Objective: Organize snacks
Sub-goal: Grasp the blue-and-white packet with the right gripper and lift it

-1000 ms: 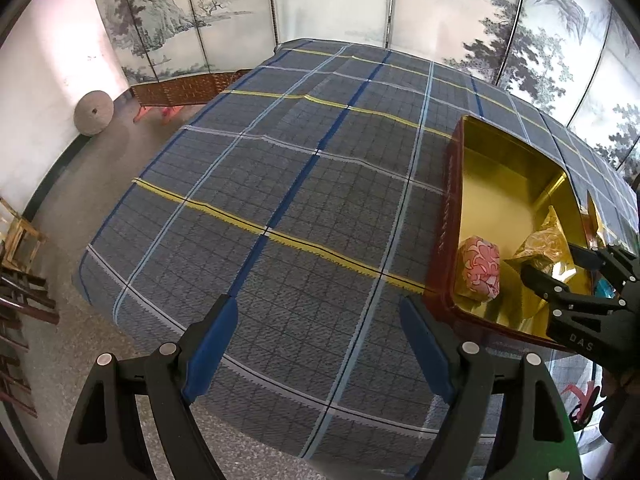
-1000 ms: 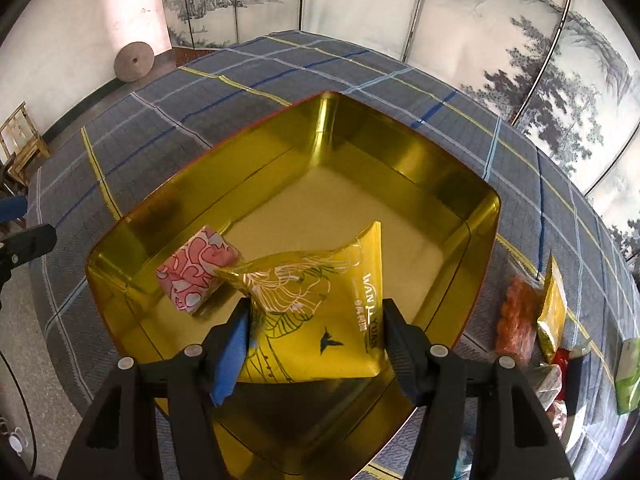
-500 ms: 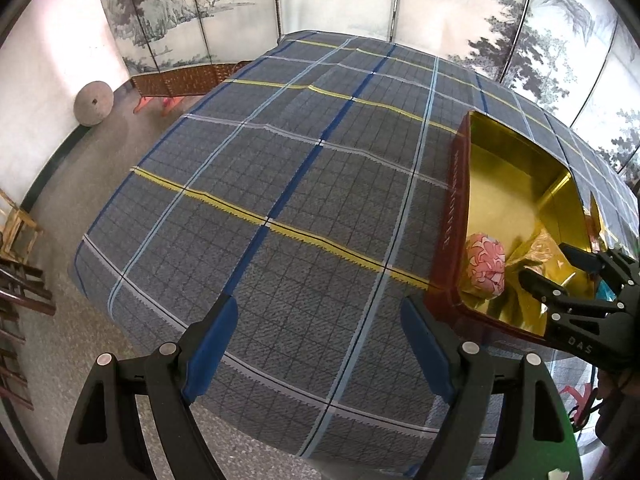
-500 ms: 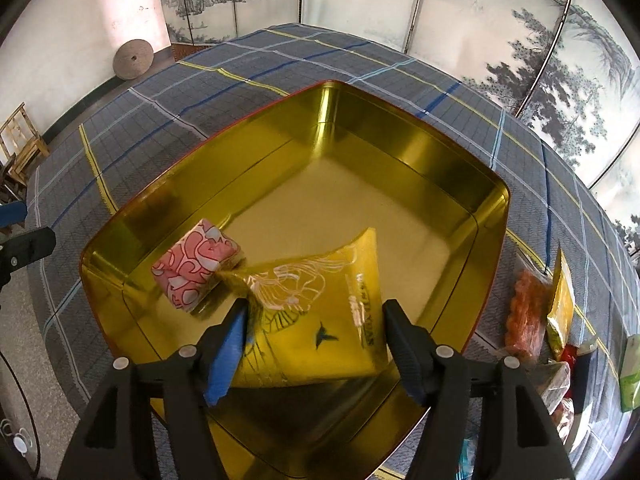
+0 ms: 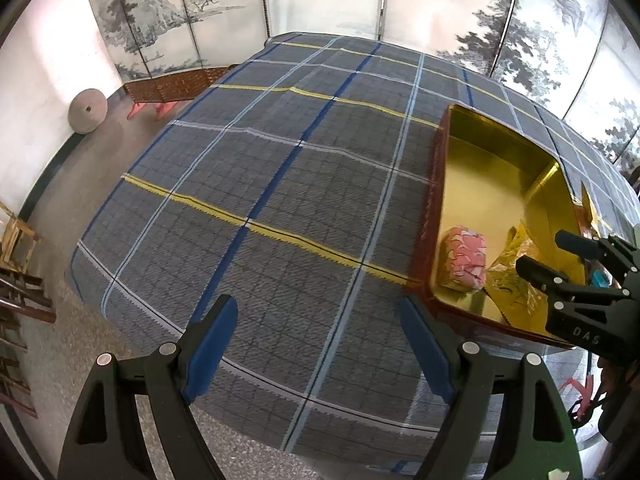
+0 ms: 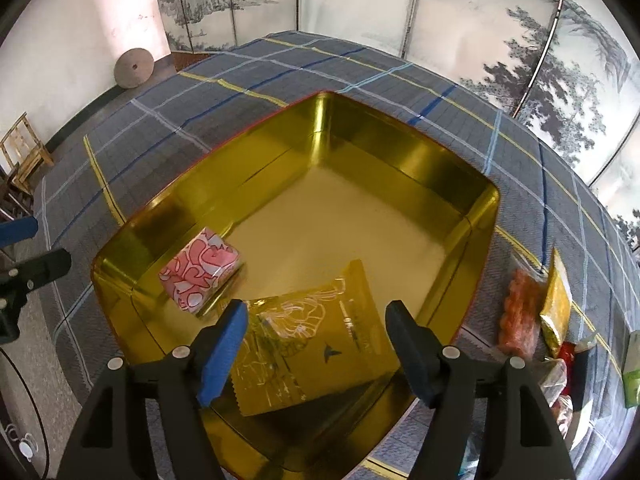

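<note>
A gold tin (image 6: 472,208) with a red outer wall stands on the plaid tablecloth. Inside it, by the near left wall, lies a pink patterned packet (image 6: 200,276). A yellow foil packet (image 6: 316,340) lies flat on the tin's floor between the fingers of my right gripper (image 6: 315,312); the jaws are opening and the pads stand off the packet. In the left wrist view the tin (image 5: 492,148), pink packet (image 5: 464,258), yellow packet (image 5: 508,276) and right gripper (image 5: 544,252) appear at the right. My left gripper (image 5: 316,308) hangs open over bare cloth, left of the tin, with nothing between its fingers.
Several loose snacks lie right of the tin: an orange packet (image 6: 520,312), a yellow one (image 6: 556,304), a green one (image 6: 632,364). The table's near edge runs below my left gripper. A painted folding screen (image 6: 480,20) backs the table; a wooden chair (image 6: 24,152) stands on the floor at the left.
The right gripper's jaws have spread wider and the yellow packet has slipped from upright between them to lying flat in the tin. The left gripper stays open.
</note>
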Available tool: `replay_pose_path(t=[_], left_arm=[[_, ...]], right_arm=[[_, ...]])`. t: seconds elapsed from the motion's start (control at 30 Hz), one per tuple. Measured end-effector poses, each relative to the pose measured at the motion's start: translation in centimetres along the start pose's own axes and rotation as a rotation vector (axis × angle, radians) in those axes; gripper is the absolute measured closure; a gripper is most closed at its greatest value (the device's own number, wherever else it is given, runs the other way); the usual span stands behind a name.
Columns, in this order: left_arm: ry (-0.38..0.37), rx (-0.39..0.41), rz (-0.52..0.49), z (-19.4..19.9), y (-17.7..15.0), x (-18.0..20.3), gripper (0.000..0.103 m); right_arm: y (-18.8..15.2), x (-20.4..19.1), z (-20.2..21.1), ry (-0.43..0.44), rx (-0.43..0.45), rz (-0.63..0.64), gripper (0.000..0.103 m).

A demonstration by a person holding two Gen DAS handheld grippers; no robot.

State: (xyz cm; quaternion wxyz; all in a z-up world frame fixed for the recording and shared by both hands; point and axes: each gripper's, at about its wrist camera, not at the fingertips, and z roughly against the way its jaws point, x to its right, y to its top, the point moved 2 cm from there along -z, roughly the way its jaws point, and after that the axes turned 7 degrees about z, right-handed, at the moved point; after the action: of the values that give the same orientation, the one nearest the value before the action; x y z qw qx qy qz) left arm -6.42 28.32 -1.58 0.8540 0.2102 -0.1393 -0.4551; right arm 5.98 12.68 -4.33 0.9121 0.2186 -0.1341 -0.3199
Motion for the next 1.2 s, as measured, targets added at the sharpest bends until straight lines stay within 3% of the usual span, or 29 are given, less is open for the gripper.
replay_pose_path(t=[0.23,0.53,0.9,1.2], left_arm=[[-0.029,0.011,-0.048,0.6,-0.1,2.6,0.022],[-0.08,0.027,-0.147,1.7,-0.5,7.7,0.022],[-0.143,0.025,-0.276,2.4,-1.8,14.6,0.022],[-0.196,0.0,-0.378,2.8,-3.7,20.1,0.022]], right_arm=[[-0.9,2.2,2.6,0.029,0.061,-0.047,0.03],[-4.4,7.6,6.6,-0.042,0.108,-0.109,0.03],[-12.7,20.6,8.4,-0.216,0.051,-0.335,0.03],[-16.3,23.8,7.1,-0.21,0.021,-0.354,0.03]])
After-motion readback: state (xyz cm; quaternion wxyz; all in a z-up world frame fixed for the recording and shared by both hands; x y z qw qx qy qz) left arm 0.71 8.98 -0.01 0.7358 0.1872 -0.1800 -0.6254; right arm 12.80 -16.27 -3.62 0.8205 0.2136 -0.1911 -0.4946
